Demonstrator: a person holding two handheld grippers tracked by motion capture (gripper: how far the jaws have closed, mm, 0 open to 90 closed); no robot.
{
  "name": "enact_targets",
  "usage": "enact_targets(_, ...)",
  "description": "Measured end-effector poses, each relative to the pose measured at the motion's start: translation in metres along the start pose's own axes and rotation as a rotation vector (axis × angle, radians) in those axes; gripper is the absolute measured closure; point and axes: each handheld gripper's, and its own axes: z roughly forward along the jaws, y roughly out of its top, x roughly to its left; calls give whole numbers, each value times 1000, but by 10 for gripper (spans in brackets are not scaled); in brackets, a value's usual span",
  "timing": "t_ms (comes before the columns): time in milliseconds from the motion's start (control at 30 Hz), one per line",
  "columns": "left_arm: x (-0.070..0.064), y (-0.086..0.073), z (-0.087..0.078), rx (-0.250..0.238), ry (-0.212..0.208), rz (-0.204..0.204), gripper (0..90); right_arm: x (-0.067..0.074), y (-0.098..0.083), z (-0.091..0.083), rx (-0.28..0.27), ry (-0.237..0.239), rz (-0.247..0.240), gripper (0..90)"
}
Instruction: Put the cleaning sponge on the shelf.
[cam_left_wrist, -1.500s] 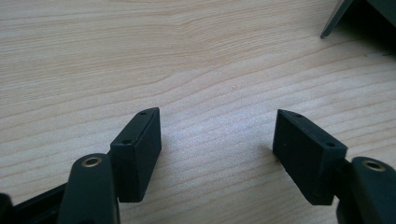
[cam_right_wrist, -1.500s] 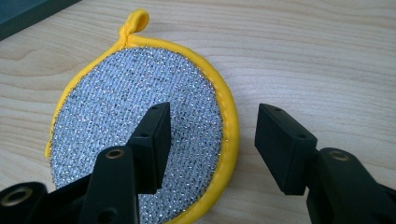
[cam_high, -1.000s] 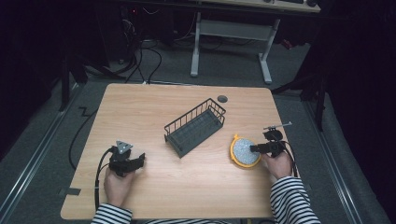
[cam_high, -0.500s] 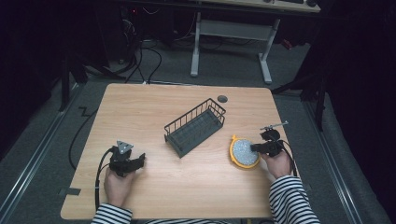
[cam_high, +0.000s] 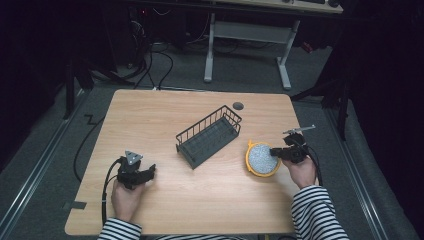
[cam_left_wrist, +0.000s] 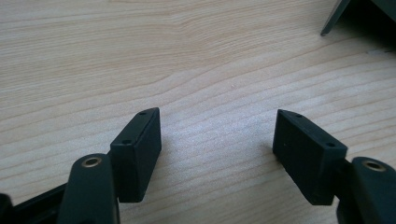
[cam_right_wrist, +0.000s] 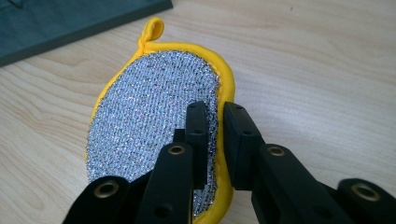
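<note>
So starting over on the left side: the left gripper (cam_high: 148, 171) is parked flat on the wooden table (cam_high: 150, 120), held in the person's left hand (cam_high: 125, 197), with its cable looping off toward the table's near-left corner. In the left gripper view its jaws stand wide apart with nothing but bare wood grain between them, so it's holding nothing. Up ahead of it and off to its right is the wire basket (cam_high: 209, 136), a dark rack sitting at an angle mid-table; you can catch one corner of it at the top right of the left gripper view.

Moving right from the basket, there's the scrubbing pad (cam_high: 262, 158), a round-ish thing with a silver sparkly mesh face and a yellow rim, lying flat on the table just beside the basket's near end. Its little yellow hanging loop (cam_right_wrist: 154, 29) points away from the right gripper, toward the basket.

Then the right gripper (cam_high: 273, 150), in the person's right hand (cam_high: 301, 172). Its jaws have just been closing and now sit narrow, pinching the pad's yellow edge on the side nearest the gripper: one jaw is on top of the mesh, the other outside the rim. The pad looks flat on the wood.
</note>
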Motion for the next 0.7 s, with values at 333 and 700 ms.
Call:
enact_targets(333,0,0,0,-1,1,0,329,4,20,-27,-66,12,-33,812)
enact_targets(700,0,0,0,0,1,0,327,14,44,-49,-146,47,-71,812)
